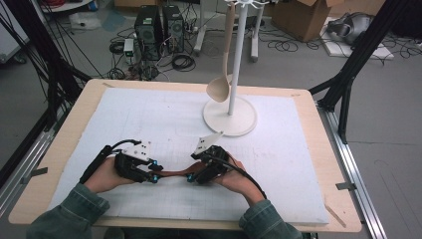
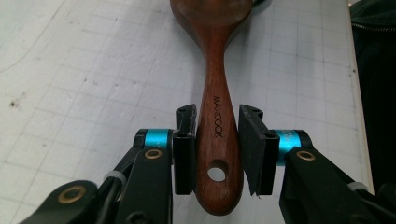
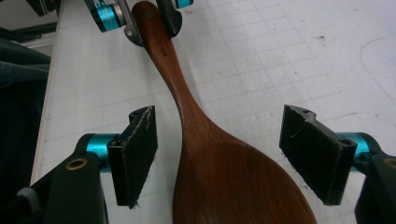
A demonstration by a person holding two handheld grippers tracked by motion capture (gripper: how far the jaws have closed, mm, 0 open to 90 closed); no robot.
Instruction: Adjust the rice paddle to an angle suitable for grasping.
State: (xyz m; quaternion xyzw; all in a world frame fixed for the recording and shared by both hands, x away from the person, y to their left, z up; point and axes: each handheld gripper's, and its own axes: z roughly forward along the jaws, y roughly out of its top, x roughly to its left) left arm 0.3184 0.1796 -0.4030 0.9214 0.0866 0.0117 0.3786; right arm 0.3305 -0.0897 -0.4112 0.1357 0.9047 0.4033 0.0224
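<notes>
Spoon: I have a dark red-brown wooden spoon (image 2: pixel 218 140) over the near middle of the mat, lying roughly level between my two grippers; in the high view it is the brown strip (image 1: pixel 174 174) joining them.
Spoon look: glossy grain, a slim handle that widens to a rounded end with a hanging hole, and lettering printed along the handle. The bowl (image 3: pixel 238 186) is broad and smooth.
Left gripper: my left gripper (image 2: pixel 217 140) is clamped on the handle end, both pads pressed against its sides just above the hole. From the right gripper view I see that same grip at the far end of the spoon (image 3: pixel 149 21).
Right gripper: my right gripper (image 3: pixel 219 154) has its jaws apart, one on each side of the spoon where neck meets bowl, with a clear gap to each pad. Nothing is gripped there.
Containers: I see no bin or tray on the table. The one holder is a white rack (image 1: pixel 230 115), a post on a round base at the far side of the mat, and a pale ladle (image 1: pixel 219 88) hangs from its top beside the post.
Surface: a white gridded mat (image 1: pixel 149 114) with a few dark specks, laid on a light wooden table (image 1: pixel 79 107).
Room: grey floor behind, with computer towers (image 1: pixel 159 30), loose cables, a cardboard box (image 1: pixel 303 17) and black frame struts at both sides.
</notes>
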